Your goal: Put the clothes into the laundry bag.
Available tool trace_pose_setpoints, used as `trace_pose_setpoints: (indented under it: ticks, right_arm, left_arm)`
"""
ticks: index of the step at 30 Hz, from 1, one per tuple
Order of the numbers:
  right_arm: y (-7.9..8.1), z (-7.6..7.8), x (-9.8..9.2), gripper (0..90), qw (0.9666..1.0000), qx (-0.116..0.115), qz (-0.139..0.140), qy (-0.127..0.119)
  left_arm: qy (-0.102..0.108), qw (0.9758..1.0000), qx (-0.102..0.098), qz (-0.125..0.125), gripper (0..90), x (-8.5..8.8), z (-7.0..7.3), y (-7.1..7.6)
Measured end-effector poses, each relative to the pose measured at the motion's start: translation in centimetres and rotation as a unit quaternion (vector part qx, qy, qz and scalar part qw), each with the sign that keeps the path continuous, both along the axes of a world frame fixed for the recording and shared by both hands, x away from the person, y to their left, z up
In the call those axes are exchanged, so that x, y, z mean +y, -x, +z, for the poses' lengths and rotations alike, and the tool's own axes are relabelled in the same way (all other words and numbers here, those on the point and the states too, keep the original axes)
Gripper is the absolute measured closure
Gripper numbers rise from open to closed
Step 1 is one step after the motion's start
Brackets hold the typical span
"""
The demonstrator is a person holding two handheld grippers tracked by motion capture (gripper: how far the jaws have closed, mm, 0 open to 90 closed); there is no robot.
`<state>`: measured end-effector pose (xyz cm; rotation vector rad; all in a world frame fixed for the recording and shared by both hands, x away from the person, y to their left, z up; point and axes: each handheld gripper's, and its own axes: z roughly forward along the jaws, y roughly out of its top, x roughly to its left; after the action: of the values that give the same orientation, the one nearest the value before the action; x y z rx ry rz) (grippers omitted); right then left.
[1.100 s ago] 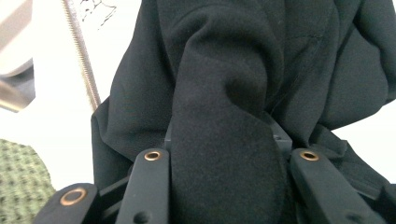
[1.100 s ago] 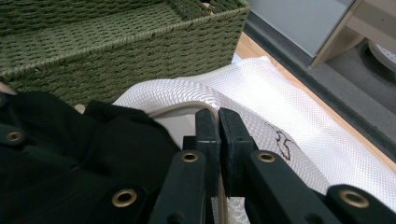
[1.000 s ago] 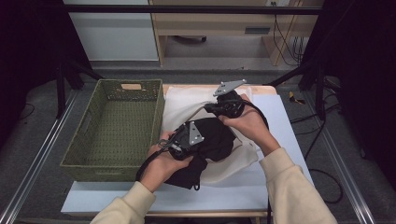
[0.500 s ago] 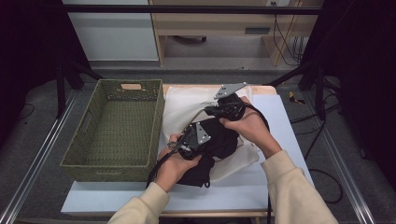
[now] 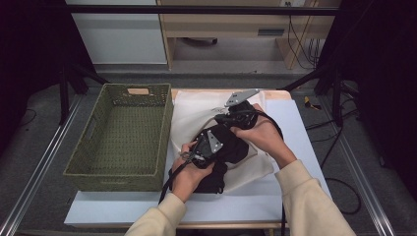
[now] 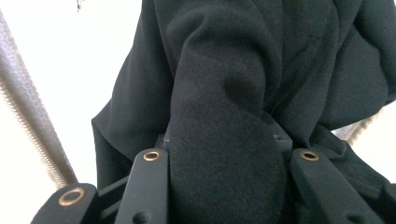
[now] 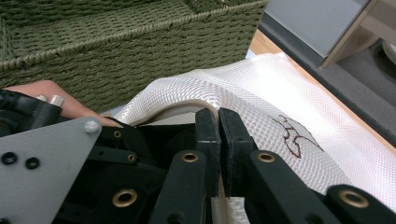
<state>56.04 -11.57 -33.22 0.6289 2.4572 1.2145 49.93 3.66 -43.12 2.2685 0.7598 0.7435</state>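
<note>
A white mesh bag lies on the table beside the green basket. My right gripper is shut on the bag's rim and holds it raised; in the right gripper view its jaws meet on the mesh edge. A black garment is bunched at the bag's mouth, part of it trailing toward the front edge. My left gripper is shut on a thick fold of that garment, and its fingertips are buried in the cloth. The left gripper's grey plate shows close beside the right jaws.
An empty woven green basket stands left of the bag, its wall just beyond the right jaws. The pale table has bare surface to the right and along the front. Metal rails run down both sides of the table.
My left gripper has moved up and to the right with the black garment, pushing it toward the right gripper and the bag's mouth. The right gripper has stayed in place.
</note>
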Motion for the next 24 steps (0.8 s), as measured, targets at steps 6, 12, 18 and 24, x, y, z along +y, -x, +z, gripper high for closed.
trace_pose_setpoints:
  ticks: [6,12,18,24]
  right_arm:
    - [0.00,-0.17,0.01,87.5,1.0000,0.002,0.000,0.001]
    - [0.01,-0.22,-0.07,87.5,1.0000,0.001,0.002,0.002]
    - [0.00,-0.21,-0.10,87.5,1.0000,0.002,0.001,0.001]
    - [0.02,-0.22,-0.01,87.5,1.0000,0.002,0.002,0.002]
  left_arm:
    - [0.000,0.9999,-0.015,0.006,62.8,-0.06,-0.40,0.10]
    - [0.005,0.9997,-0.022,0.006,62.9,0.14,-0.32,0.28]
    - [0.012,0.9993,-0.036,0.004,62.9,0.12,0.12,0.65]
    - [0.007,0.9993,-0.036,0.008,62.9,-0.01,-0.55,0.41]
